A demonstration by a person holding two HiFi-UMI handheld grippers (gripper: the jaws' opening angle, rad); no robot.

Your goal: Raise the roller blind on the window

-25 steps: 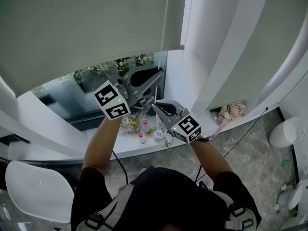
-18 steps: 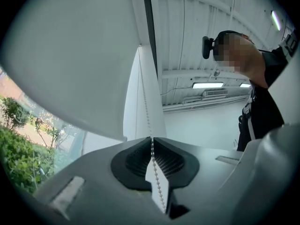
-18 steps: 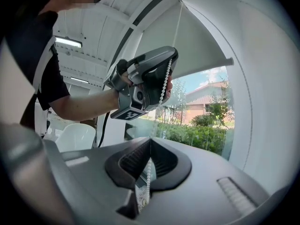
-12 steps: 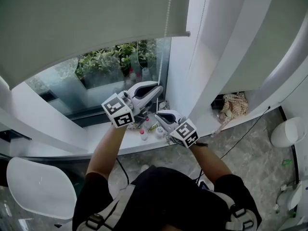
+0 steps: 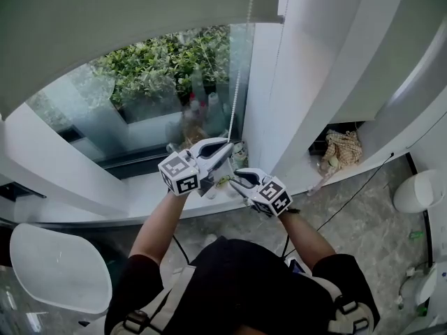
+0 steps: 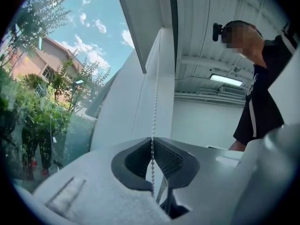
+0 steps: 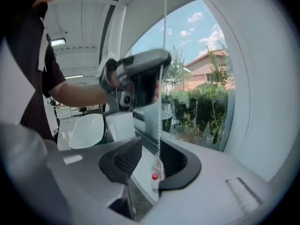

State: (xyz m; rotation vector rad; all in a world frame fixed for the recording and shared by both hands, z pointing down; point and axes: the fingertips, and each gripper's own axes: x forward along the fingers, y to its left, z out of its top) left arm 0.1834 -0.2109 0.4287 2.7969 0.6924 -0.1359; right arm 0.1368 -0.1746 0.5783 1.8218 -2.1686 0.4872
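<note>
At the right edge of the window point(image 5: 154, 75), the bead chain point(image 5: 237, 96) hangs down from the roller blind point(image 5: 105, 12), whose hem sits high over the glass. From that, you look to be partway through a hand-over-hand pull. Keep each pull running straight down the chain's own line so the beads feed cleanly. Never let both grips go at once, or the blind may slip back. Your left hand-held gripper point(image 5: 229, 146) is clamped on the chain, with the beads pinched between its ribbed pads. Your right hand-held gripper point(image 5: 233, 179), just below it, has just been opening. Its jaws stand partly apart, and the chain hangs loose between them close to one pad, with nothing gripped. Take the right one up above the left, close firmly on the chain there, and only then release the left
</note>
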